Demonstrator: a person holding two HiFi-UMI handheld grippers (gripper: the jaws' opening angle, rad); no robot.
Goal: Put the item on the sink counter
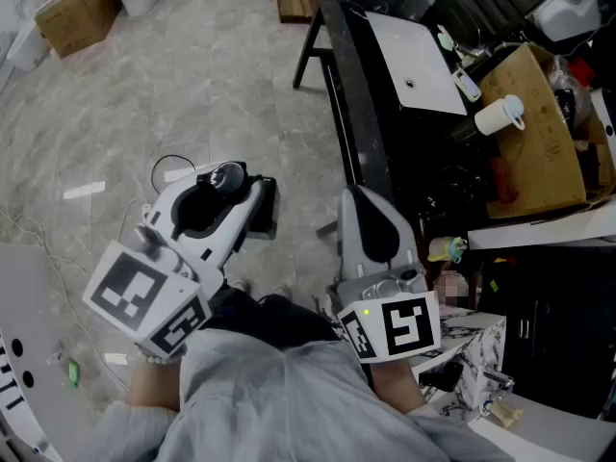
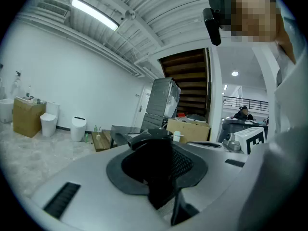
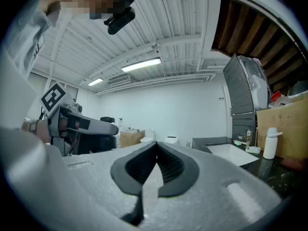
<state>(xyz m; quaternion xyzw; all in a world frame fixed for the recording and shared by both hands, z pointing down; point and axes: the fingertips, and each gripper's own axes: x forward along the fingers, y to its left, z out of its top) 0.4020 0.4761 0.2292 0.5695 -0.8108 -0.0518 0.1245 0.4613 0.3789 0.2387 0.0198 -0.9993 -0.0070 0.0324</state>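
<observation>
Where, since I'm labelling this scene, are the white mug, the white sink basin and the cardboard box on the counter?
white mug (image 1: 497, 116), head view, on its side wall.
white sink basin (image 1: 414, 51), head view, on its bare flat surface.
cardboard box (image 1: 544, 147), head view, on its brown top face.

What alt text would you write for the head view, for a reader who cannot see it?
Seen from above, a person's left tool grips a black item over a grey floor, while the right tool, shut and empty, is at the edge of a black sink counter with a white basin. A white mug stands by a cardboard box.
</observation>
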